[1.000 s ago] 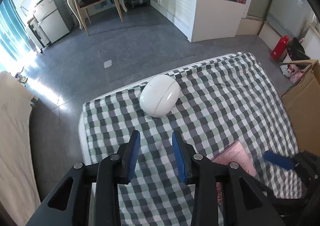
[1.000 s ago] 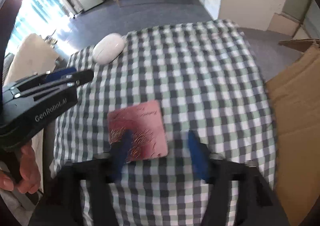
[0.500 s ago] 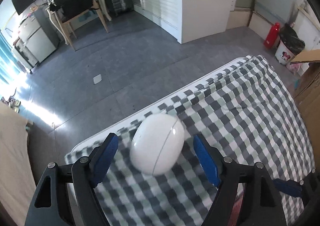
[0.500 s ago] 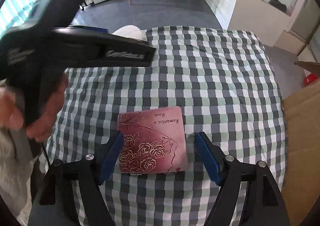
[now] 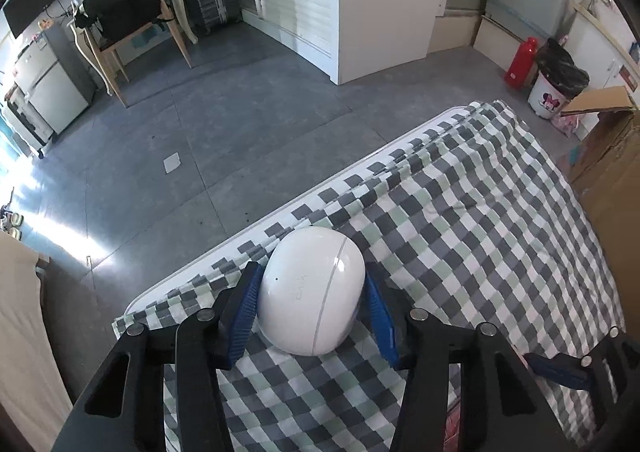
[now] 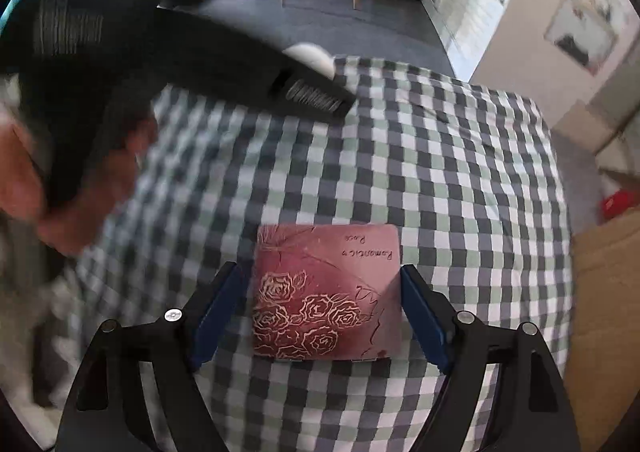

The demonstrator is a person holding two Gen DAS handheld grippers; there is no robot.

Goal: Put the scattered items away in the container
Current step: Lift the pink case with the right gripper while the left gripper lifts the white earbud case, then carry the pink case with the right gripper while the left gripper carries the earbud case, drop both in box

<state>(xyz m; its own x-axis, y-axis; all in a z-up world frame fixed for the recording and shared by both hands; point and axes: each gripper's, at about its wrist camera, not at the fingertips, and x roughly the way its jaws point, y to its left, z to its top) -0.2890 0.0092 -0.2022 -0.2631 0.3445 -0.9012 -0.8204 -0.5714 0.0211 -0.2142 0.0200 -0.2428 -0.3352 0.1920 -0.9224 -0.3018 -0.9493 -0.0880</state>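
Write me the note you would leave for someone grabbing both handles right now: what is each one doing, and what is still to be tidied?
Left tongs: closed in on the white egg-shaped case, blue pads at both its sides; it sits on the checked cloth near the bed's edge, not lifted.
Right tongs: open, astride the pink rose-patterned box, which lies flat on the cloth; the pads look just clear of its sides.
Cardboard box: at the right edge of the bed; its inside is out of view.
Done: both items lined up.
Left: close the right tongs, lift both, carry them to the cardboard box.
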